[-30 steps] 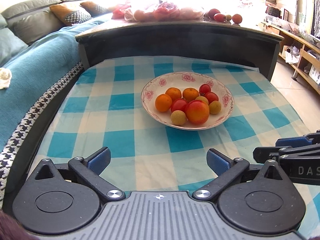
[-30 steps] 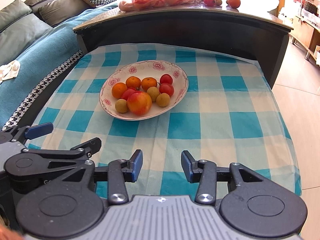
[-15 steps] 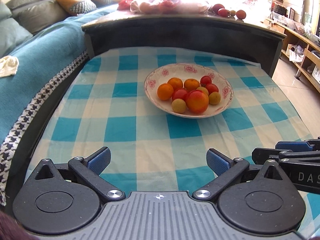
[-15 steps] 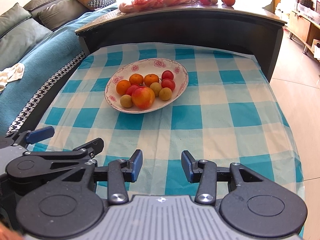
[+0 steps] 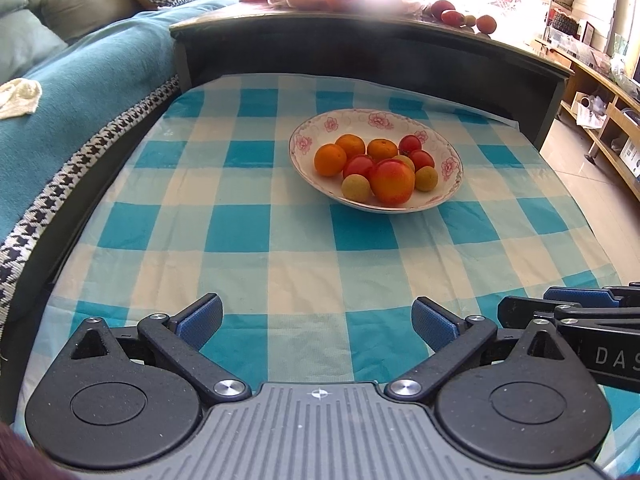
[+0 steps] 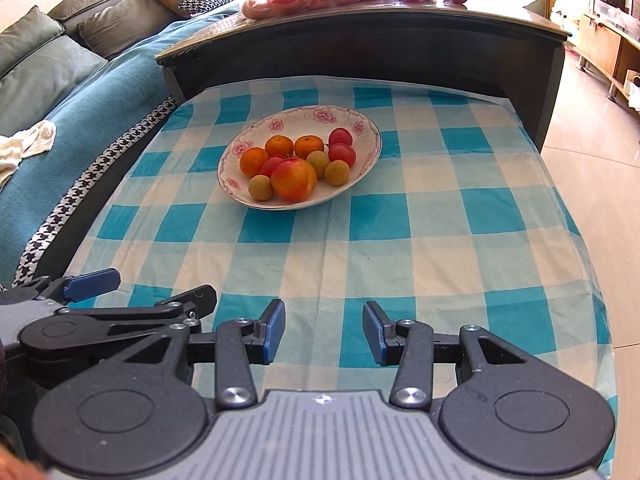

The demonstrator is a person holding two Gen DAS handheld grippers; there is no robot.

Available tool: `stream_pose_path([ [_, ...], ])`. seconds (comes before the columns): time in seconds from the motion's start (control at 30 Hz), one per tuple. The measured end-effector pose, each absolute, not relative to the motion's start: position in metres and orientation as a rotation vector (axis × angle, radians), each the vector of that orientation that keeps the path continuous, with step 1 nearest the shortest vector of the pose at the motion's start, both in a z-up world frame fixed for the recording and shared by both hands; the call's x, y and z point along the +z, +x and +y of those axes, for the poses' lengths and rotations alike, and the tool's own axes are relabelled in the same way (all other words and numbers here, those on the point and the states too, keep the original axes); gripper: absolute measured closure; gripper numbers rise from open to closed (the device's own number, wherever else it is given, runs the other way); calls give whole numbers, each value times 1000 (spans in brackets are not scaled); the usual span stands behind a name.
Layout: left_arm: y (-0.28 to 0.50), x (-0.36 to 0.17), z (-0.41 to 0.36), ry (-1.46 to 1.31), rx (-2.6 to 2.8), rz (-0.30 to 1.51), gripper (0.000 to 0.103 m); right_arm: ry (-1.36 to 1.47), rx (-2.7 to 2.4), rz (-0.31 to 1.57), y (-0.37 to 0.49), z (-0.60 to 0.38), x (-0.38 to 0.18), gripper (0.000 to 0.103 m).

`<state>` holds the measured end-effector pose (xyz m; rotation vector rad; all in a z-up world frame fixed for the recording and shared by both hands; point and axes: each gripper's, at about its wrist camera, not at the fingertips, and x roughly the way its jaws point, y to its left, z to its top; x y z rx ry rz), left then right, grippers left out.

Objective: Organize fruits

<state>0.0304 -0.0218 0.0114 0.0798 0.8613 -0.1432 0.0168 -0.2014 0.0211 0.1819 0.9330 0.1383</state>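
the fruits sit piled in the flowered bowl [image 5: 376, 128] near the far middle of the checkered worktop [image 5: 280, 264], so sorting looks nearly done, and the left gripper [image 5: 318, 322] and right gripper [image 6: 324, 332] hover over the near edge, jaws spread, empty.

Both views look forward and downward from just behind their own fingers, across the checked cloth [image 5: 248, 236] on the worktop toward the flowered bowl [image 5: 450, 168]. The left wrist view sits left of the bowl [image 6: 362, 126], which lies ahead and slightly right; the right hand-held gripper [image 5: 576, 300] enters at its right edge. The right wrist view sees the bowl ahead and left, with the left hand-held gripper [image 6: 144, 286] at its left edge. Both share bowl, cloth, and the dark ledge [image 6: 360, 32] beyond it.
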Motion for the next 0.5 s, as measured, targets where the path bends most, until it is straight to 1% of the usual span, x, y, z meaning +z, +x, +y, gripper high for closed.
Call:
stream_pose_path([
  [0.5, 26, 10, -22, 105, -135, 849, 1, 186, 143, 940, 14, -200, 19, 58],
])
